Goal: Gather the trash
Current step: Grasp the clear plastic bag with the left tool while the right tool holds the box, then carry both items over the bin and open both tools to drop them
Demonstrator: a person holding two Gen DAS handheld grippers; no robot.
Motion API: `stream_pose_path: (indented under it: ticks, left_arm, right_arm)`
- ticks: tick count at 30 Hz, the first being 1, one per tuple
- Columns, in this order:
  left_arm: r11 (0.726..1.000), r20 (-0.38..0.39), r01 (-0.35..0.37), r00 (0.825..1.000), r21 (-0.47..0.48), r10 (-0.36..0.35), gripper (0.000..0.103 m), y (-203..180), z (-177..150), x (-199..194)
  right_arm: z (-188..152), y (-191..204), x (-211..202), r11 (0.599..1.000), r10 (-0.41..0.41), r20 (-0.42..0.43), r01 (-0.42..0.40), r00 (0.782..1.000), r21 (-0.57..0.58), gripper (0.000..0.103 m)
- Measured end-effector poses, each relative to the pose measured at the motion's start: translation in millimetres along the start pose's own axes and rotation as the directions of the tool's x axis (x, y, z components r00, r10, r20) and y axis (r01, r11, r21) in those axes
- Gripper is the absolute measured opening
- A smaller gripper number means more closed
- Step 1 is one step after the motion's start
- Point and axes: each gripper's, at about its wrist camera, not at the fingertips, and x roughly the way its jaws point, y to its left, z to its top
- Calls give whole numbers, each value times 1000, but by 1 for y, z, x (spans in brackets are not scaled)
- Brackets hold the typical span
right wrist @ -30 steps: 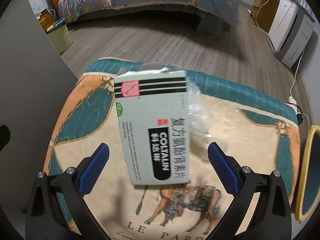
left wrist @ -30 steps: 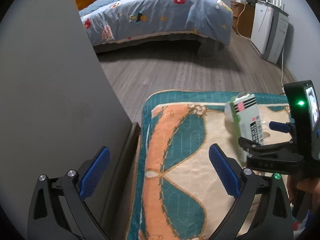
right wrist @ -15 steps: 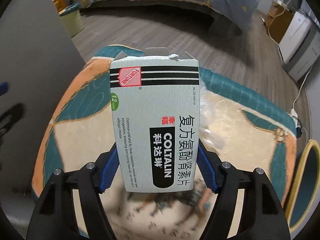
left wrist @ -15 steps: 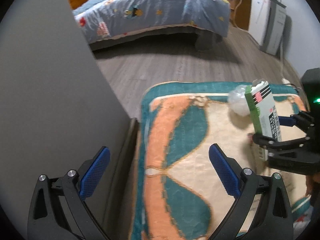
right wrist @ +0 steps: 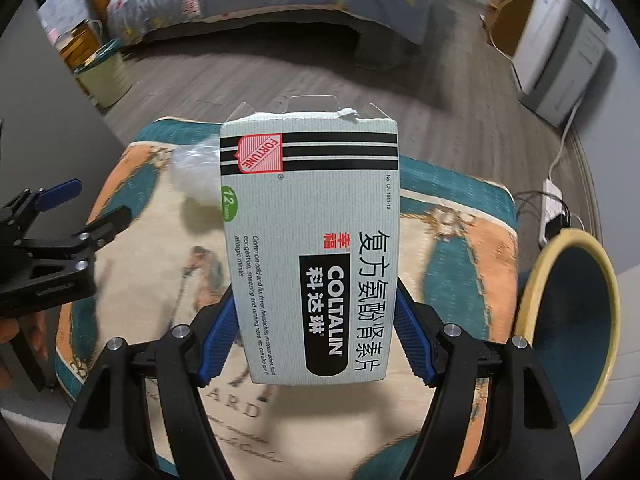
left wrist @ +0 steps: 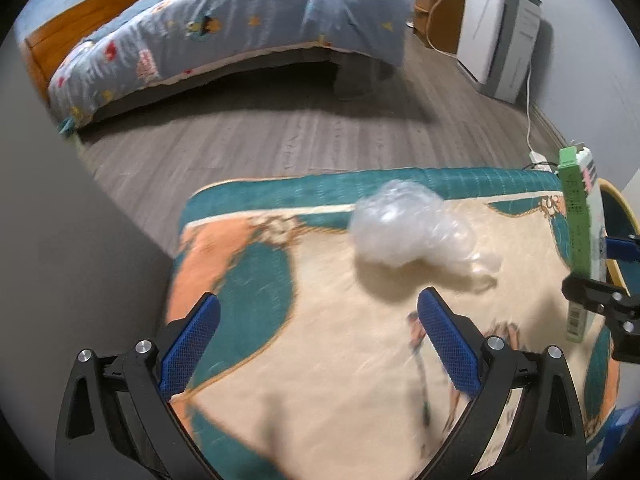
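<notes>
My right gripper [right wrist: 316, 344] is shut on a pale green medicine box [right wrist: 312, 248] printed COLTALIN and holds it above the patterned cloth [right wrist: 452, 240]. The box shows edge-on at the right of the left wrist view [left wrist: 576, 240]. A crumpled clear plastic bag [left wrist: 408, 228] lies on the cloth [left wrist: 320, 320], just ahead of my open, empty left gripper [left wrist: 320, 328]. The bag peeks out left of the box in the right wrist view [right wrist: 196, 172]. The left gripper also shows at the left of the right wrist view [right wrist: 80, 216].
A bin with a yellow rim [right wrist: 568, 332] stands to the right of the cloth. A grey wall panel [left wrist: 80, 260] is on the left. Beyond are a wood floor [left wrist: 320, 128], a bed [left wrist: 240, 32], a green bucket [right wrist: 104, 76] and white appliances [left wrist: 496, 40].
My right gripper shut on the medicine box and lifted it off the cloth, to the right. My left gripper swung right, so the plastic bag now lies ahead of it.
</notes>
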Motion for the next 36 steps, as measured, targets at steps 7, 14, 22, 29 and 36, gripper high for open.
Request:
stream_pose_path:
  ticks: [7, 14, 22, 29, 36]
  left_arm:
    - [998, -12, 38, 999, 45, -38, 98, -34, 14, 30]
    - [995, -12, 85, 996, 56, -84, 98, -56, 31, 54]
    - [984, -57, 159, 986, 85, -155, 57, -75, 42, 69]
    - [978, -24, 143, 990, 155, -141, 22, -97, 49, 52]
    - [946, 28, 226, 971, 232, -238, 17, -146, 60, 21]
  right_arm:
    - [-1, -23, 9, 1000, -7, -12, 7, 1000, 16, 70]
    - [-6, -46, 10, 999, 1, -22, 0, 1000, 52, 70]
    - [-23, -80, 1, 998, -18, -22, 19, 1000, 67, 70]
    - [-32, -121, -21, 989, -26, 7, 25, 1000, 143, 70]
    - [-41, -179, -51, 960, -88, 43, 73, 995, 270, 70]
